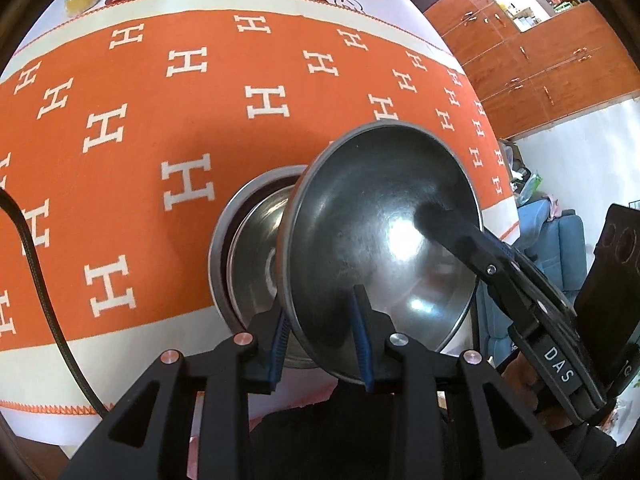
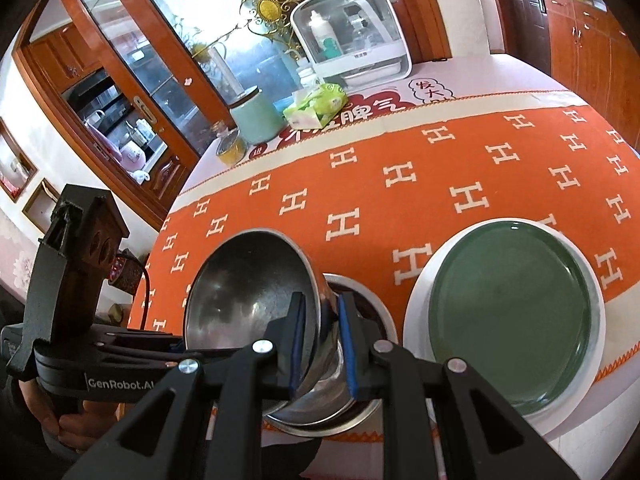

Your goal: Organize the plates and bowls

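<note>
Steel bowl (image 1: 380, 236) tilts on edge above the near side of the bench (image 1: 160, 128), which is draped in an orange cloth patterned with white H shapes. Its wall stands between the two blue pads of the left claw (image 1: 323, 344), which sit narrowly apart with the rim between them; whether they press on it cannot be told. Opposite, the right claw (image 2: 323, 344) is clamped on the same bowl's wall, one pad inside and one outside. Directly beneath, a second steel bowl (image 1: 248, 248) rests on the cloth, partly hidden by the tilted one. Beside the bowls, near the bench's front edge, a green plate (image 2: 512, 320) lies flat on a white plate (image 2: 416, 312).
</note>
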Demonstrator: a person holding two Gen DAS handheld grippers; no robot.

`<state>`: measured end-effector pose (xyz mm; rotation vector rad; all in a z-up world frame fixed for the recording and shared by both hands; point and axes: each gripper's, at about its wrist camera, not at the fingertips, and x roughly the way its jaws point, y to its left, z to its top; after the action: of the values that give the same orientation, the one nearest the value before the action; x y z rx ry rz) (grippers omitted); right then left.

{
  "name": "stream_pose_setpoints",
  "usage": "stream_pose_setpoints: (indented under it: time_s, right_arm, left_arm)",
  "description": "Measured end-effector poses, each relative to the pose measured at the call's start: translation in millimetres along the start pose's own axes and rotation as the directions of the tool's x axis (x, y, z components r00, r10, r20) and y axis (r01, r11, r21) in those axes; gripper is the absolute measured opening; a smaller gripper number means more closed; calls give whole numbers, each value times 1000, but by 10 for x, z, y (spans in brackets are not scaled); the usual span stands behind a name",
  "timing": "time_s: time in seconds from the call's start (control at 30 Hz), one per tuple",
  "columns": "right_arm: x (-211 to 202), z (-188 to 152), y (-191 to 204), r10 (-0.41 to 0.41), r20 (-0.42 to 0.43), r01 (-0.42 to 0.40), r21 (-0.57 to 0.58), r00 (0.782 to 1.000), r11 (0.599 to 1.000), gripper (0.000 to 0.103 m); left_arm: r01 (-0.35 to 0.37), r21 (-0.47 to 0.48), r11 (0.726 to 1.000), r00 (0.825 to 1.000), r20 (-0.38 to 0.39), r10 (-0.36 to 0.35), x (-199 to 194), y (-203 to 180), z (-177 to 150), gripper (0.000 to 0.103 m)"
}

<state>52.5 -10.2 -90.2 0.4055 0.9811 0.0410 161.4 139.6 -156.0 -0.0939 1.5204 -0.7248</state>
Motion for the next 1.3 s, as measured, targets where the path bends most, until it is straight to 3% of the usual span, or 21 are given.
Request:
stream_pose_setpoints:
  time_s: [0.37,0.6,0.67,0.87,1.1,1.3]
  right_arm:
    - [127,10,39,-65,-93,61,-42,994,997,17]
    - [203,-2,36,-98,-162,87,-68,982,994,17]
    - [198,1,30,-90,-163,80,-69,982,994,17]
    - [177,-1,16,-100,-173,86,-83,980,993,17]
    - [184,-15,-30,-99,-186,87,-73,977,994,17]
    - [205,-39,-81,-74,-196,66,-48,978,997,17]
  left_arm:
    - [-17,-1,1000,999,-36,17,66,42,-39,34]
    - [-24,-5,1000,1000,-8,24,22,37,-49,50]
    - [-24,-1,1000,1000,4,24,-3,23,-55,51]
    - [-52,30,998,996,74,49,-115,-62,-56,58]
    - [-66,66,996,989,136,56,-214,-131,-91,59]
    - [-93,91,992,960,272,65,-388,-130,-139,60]
